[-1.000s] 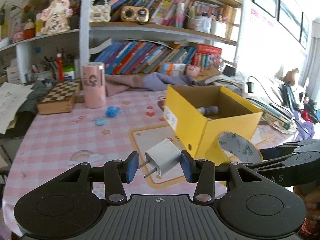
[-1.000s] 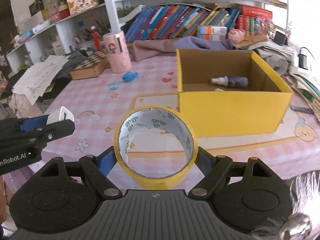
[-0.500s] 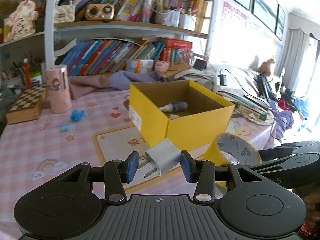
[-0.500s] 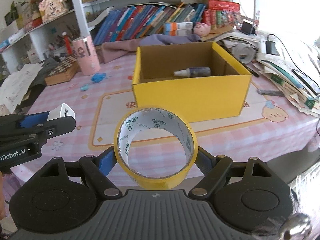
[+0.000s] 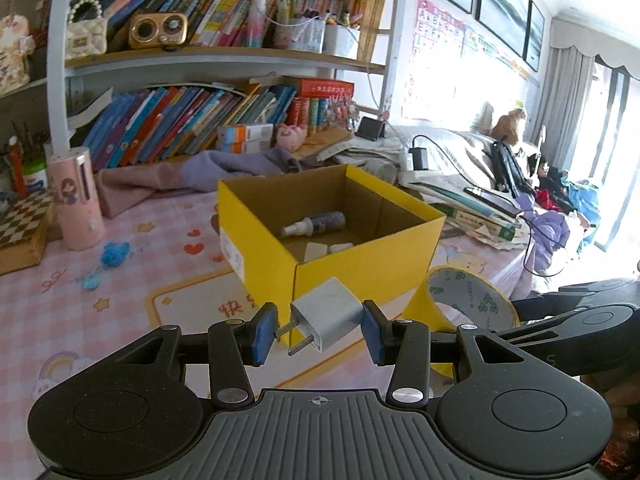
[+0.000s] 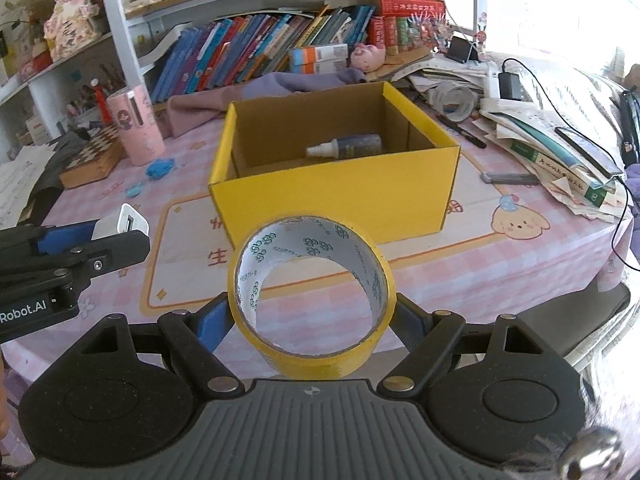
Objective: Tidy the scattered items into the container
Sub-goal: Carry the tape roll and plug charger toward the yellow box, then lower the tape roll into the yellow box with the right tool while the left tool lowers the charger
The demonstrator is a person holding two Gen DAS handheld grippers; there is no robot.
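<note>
ahead of both your tools sits the yellow box, open-topped, brown cardboard inside, a white label on its left outer wall. it stands on the pink checked tabletop, its near corner just beyond your left tool and its front wall facing your right tool. the rim is clear all round, and bare tabletop lies between the box and both tools.

your right tool is clamped on the tape roll: a yellow ring standing on edge, its white printed inner face turned toward you, blue pads pressed to either side. the roll hangs in front of the box's front wall, below its rim.

your left tool grips the white charger, a small block tilted between the blue pads, its two metal prongs pointing down and to the left. it sits right before the box's near corner.

inside the box a dark spray bottle lies on its side by the far wall, with two pale small pieces nearer you that are hard to make out.

left of the box, well apart, stand a pink cylinder and a blue crumpled bit.
</note>
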